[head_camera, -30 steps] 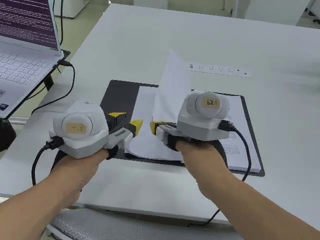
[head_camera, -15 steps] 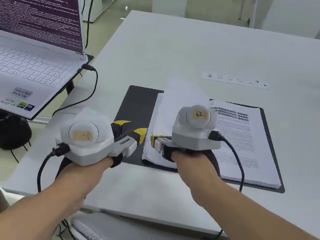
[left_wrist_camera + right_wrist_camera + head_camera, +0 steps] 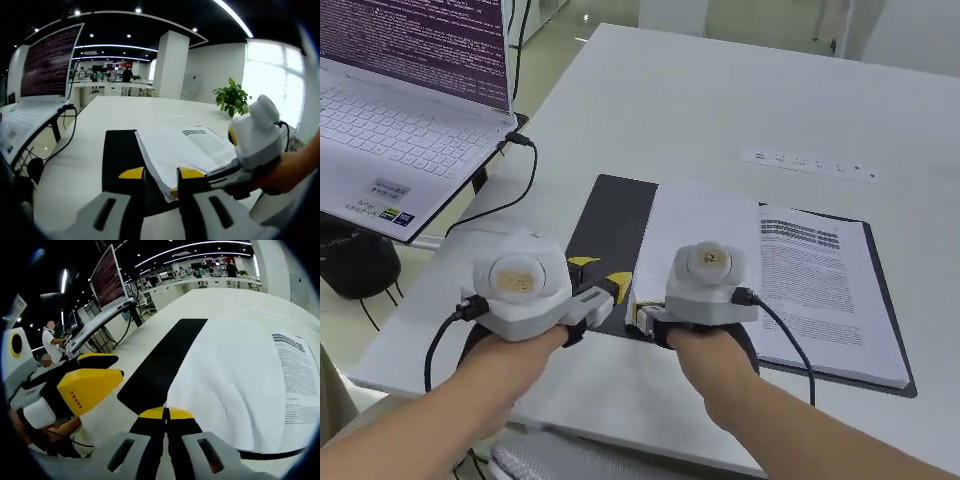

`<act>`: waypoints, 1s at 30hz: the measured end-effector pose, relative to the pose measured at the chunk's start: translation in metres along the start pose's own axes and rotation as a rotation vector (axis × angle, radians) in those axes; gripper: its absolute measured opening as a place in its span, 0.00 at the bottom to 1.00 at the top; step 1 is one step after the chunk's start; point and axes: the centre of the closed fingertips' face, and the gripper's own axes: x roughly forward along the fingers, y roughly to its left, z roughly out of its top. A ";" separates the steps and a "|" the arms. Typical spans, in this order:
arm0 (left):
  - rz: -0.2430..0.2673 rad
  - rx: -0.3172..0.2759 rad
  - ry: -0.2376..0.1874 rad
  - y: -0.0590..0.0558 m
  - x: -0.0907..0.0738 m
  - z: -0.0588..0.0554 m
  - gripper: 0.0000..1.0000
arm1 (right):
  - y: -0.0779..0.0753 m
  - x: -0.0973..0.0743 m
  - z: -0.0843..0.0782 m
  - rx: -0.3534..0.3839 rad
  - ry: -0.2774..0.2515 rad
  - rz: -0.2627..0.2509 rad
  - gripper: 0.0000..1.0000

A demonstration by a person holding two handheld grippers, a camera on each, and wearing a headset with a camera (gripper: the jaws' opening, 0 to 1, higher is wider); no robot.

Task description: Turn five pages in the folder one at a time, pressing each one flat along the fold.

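Observation:
A black folder [image 3: 610, 225] lies open on the white table. A blank white page [image 3: 700, 230] rests turned over its left half, with a printed page [image 3: 825, 285] to the right. My right gripper [image 3: 638, 315] is at the turned page's near left corner; in the right gripper view its yellow jaws [image 3: 166, 414] are shut on that page's edge [image 3: 225, 385]. My left gripper [image 3: 605, 290] hovers open just left of it, over the folder's black cover [image 3: 120, 150], with nothing between its jaws [image 3: 161, 175]. In the left gripper view the right gripper [image 3: 250, 145] stands at the page [image 3: 175, 150].
An open laptop [image 3: 410, 100] stands at the left, with a black cable [image 3: 510, 190] trailing toward the folder. A white power strip [image 3: 810, 165] lies behind the folder. The table's near edge runs just below both hands.
The white page stood upright in the right gripper a second ago; it has been carried left and lowered onto the folder's left side. The left gripper stayed close beside it.

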 end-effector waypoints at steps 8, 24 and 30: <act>0.002 -0.007 0.026 0.000 0.011 -0.010 0.23 | 0.001 0.003 -0.005 0.050 -0.026 0.034 0.02; -0.033 0.018 0.089 -0.019 0.042 -0.022 0.23 | -0.020 -0.046 0.003 0.045 -0.116 0.041 0.01; -0.060 0.069 0.178 -0.033 0.064 -0.048 0.23 | -0.066 -0.072 0.010 0.105 -0.174 -0.038 0.00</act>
